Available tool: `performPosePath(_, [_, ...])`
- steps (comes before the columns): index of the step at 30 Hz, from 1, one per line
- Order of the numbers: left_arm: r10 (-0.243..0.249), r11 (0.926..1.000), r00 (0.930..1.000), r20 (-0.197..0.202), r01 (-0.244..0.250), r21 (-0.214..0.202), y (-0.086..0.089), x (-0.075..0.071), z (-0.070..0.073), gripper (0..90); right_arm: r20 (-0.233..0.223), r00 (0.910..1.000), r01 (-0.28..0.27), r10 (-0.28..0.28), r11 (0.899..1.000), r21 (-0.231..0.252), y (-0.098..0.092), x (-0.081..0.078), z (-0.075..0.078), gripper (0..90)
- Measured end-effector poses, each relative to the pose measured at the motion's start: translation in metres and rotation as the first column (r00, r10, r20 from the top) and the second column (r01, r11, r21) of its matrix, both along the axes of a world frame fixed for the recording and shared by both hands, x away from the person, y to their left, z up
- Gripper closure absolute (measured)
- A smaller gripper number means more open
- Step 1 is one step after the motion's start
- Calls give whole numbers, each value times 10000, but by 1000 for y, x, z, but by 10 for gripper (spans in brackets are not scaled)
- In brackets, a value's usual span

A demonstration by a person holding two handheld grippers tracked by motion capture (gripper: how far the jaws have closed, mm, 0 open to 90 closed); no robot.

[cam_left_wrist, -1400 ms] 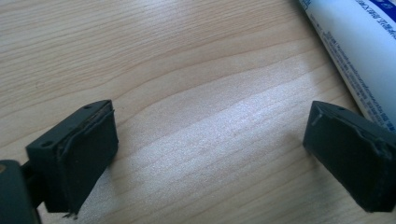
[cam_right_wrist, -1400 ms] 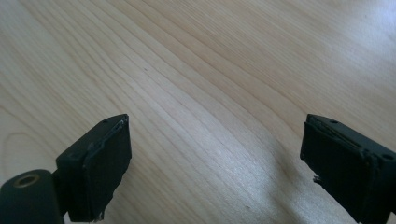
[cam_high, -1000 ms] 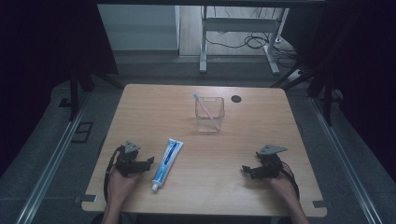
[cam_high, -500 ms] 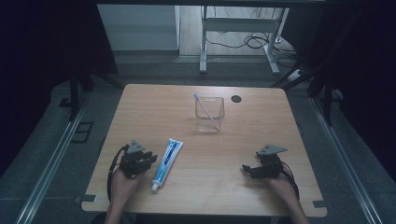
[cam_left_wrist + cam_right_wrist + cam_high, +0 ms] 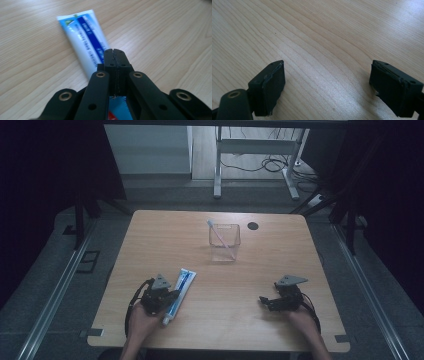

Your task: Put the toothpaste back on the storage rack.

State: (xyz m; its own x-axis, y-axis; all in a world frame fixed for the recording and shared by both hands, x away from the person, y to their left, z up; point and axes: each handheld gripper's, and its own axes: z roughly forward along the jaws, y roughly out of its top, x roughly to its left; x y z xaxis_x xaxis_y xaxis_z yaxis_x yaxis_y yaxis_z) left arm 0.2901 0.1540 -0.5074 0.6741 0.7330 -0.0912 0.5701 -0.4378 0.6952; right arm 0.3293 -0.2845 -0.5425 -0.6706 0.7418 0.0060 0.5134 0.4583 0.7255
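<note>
A white and blue toothpaste tube lies on the wooden table at the front left, its cap end towards the person. My left gripper is over the tube's near half with its jaws pressed together. In the left gripper view the tube runs out from under the shut left gripper, and nothing shows between the pads. At the front right my right gripper rests low over bare wood. Its jaws stand wide apart in the right gripper view, right gripper empty.
A clear square cup stands at the table's middle back with a toothbrush leaning in it. A small black round cap sits in the tabletop behind it. Metal table legs and cables lie on the floor beyond.
My left gripper has moved right, from beside the toothpaste tube to over its near half. The right gripper has stayed in place.
</note>
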Motion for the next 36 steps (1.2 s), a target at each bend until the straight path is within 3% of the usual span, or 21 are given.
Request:
performPosePath(7, [-424, 9977, 9988, -258, 437, 519, -16, -1, -6, 896, 1, 10000, -3, 3, 10000, -1, 0, 0, 0, 133])
performPosePath(16, [-791, 9901, 9951, -589, 853, 1112, -21, -1, -9, 893, 2, 10000, -4, 4, 10000, -2, 0, 0, 0, 133])
performPosePath(36, [-452, 9835, 9965, -698, 566, 1716, -2, 3, -9, 876, -3, 10000, -12, 12, 10000, -2, 0, 0, 0, 133])
